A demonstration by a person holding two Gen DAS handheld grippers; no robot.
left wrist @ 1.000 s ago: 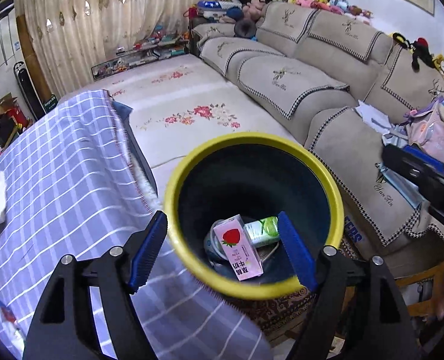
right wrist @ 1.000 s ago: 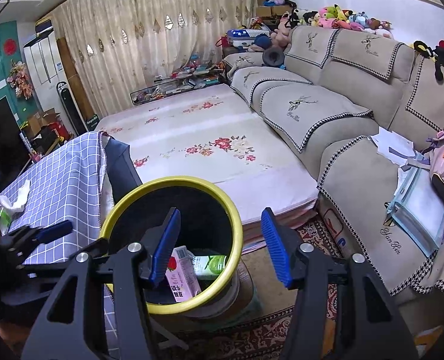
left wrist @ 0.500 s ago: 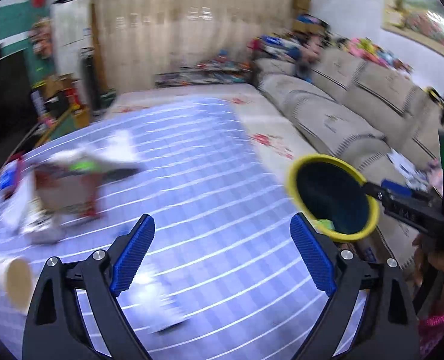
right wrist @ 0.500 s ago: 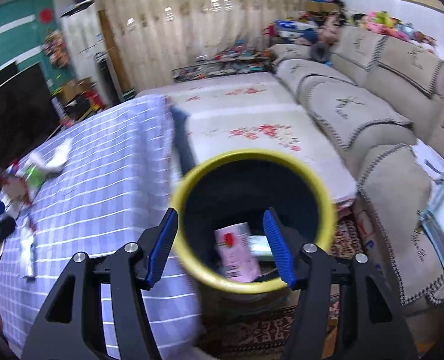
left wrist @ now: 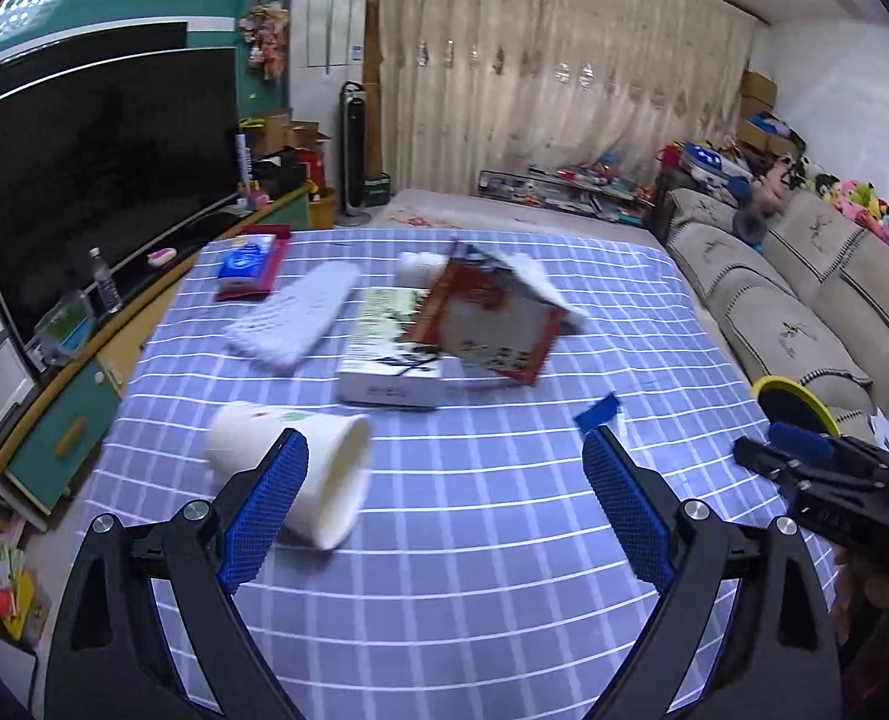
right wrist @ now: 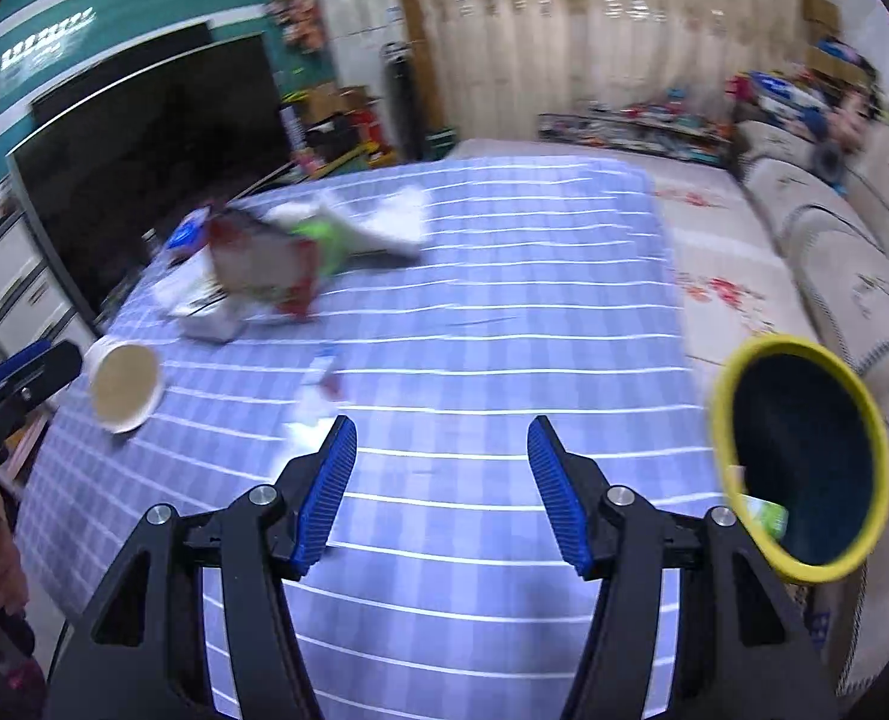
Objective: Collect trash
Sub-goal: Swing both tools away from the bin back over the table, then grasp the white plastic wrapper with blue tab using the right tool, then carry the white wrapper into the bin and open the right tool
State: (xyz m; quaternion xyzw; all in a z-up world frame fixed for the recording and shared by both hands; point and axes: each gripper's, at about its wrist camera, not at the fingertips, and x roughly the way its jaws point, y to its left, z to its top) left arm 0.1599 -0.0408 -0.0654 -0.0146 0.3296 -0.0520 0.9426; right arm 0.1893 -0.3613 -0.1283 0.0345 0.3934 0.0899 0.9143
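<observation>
Trash lies scattered over the surface (left wrist: 474,540), which wears a blue cloth with a white grid. We see the room around it: a large dark television (left wrist: 96,180) to the left, pale curtains (left wrist: 552,90) at the back, and a beige sofa (left wrist: 804,312) along the right side with soft toys on top.

We count one white paper cup (left wrist: 291,471) lying on its side, its mouth turned toward us, just beside the left pad. We count one flat white box (left wrist: 393,354) in the middle, one red and white bag (left wrist: 492,318) tilted against it, one long white wrapper (left wrist: 297,315) to its left, and one small blue and white scrap (left wrist: 600,411) on the cloth ahead of the right pad. One yellow-rimmed bin (right wrist: 798,462) stands off the right edge, with a green item showing inside.

Our left hand-held gripper (left wrist: 444,507) is spread wide and holds nothing; our right hand-held gripper (right wrist: 441,489) is likewise spread and empty above the cloth.

A second ago both cameras looked down into the bin, with a strawberry carton visible in it. Now both face across the surface toward the television, and the bin sits at the right margin of each view.
</observation>
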